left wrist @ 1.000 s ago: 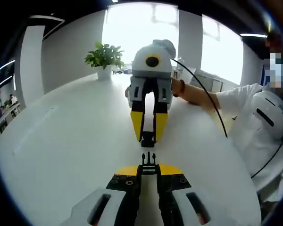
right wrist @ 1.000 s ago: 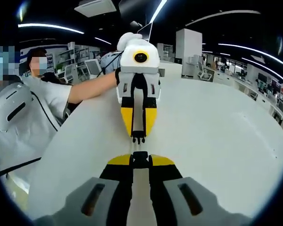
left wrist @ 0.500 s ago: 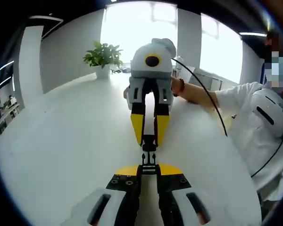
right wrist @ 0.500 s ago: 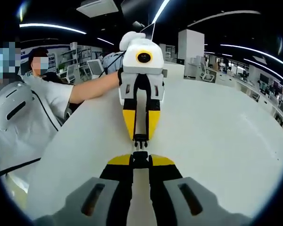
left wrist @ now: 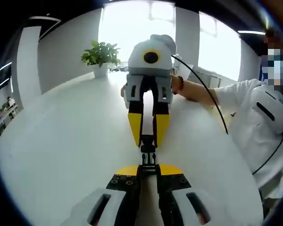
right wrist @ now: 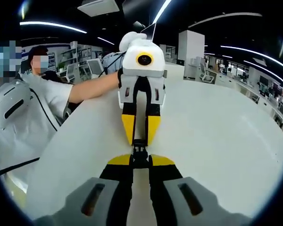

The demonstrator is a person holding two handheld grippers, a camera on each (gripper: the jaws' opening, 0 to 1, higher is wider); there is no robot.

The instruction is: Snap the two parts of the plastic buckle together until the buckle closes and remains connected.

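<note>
**Buckle halves joined between the two tools**

Left tool (left wrist: 148,170) clenched on the pronged buckle half (left wrist: 148,159), held above the white surface (left wrist: 61,141). Right tool (right wrist: 140,162) clenched on the socket buckle half (right wrist: 139,151), tip to tip with the left tool. Both black halves touching in one straight line between the yellow jaw tips; full latching cannot be told. Potted plant (left wrist: 100,57) standing at the far edge of the surface.
</note>
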